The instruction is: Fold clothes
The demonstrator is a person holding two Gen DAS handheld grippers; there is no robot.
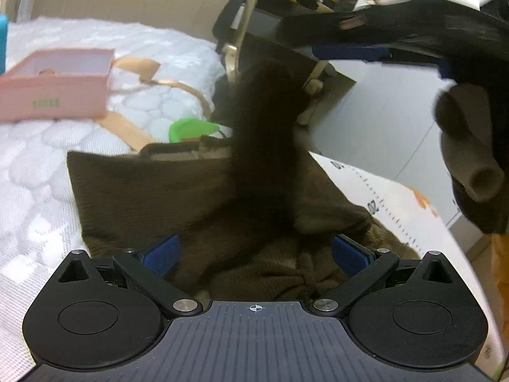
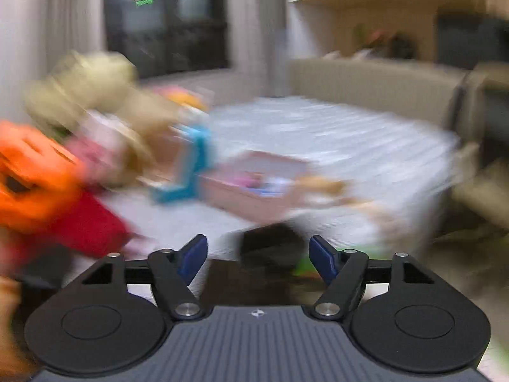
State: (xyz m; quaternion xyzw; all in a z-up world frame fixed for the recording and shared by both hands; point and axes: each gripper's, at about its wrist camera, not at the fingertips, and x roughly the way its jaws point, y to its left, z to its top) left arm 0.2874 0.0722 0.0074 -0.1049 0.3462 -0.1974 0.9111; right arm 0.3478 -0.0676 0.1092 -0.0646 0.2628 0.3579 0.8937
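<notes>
I am folding the brown sweater (image 1: 152, 191) on the bed (image 1: 38, 165); both my left tool (image 1: 254, 254) and right tool (image 2: 257, 254) gape wide, holding nothing, so next I must grab an edge.

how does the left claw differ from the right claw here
The left claw hangs low over the olive-brown garment with its pads spread wide; the right claw is raised, facing across the white bed, pads closer together. The left view is mostly sharp, the right badly blurred. Both are open, with blue pads.
</notes>
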